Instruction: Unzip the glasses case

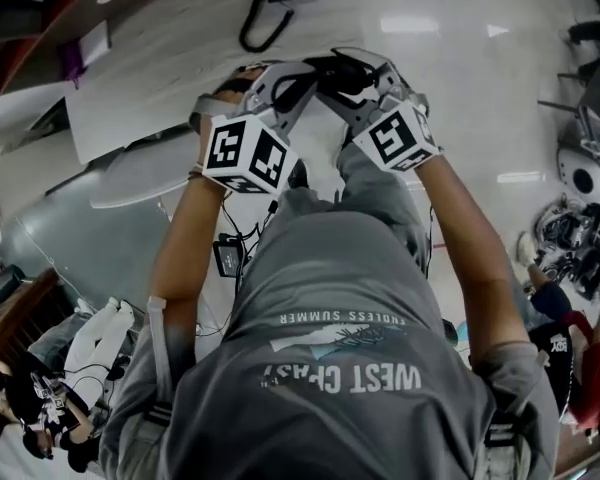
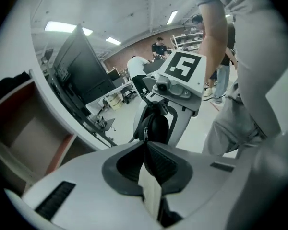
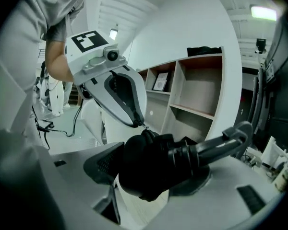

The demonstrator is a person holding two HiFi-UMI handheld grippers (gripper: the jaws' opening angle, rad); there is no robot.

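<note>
Glasses case (image 3: 153, 171), black, sits clamped between the spread fingers of the right gripper (image 3: 165, 164), one pad at its nine o'clock side and the other at its three o'clock. The left gripper (image 2: 146, 143) has its fingers pressed together on the small metal zipper pull (image 2: 145, 132) at the case's twelve o'clock end. In the head view both grippers meet at twelve o'clock, above the person's grey shirt (image 1: 350, 298), whose upside-down print reads "ENDLESS SUMMER" and "WEST" plus a creased second word. The marker cubes (image 1: 248, 154) carry black-and-white squares, no words
</note>
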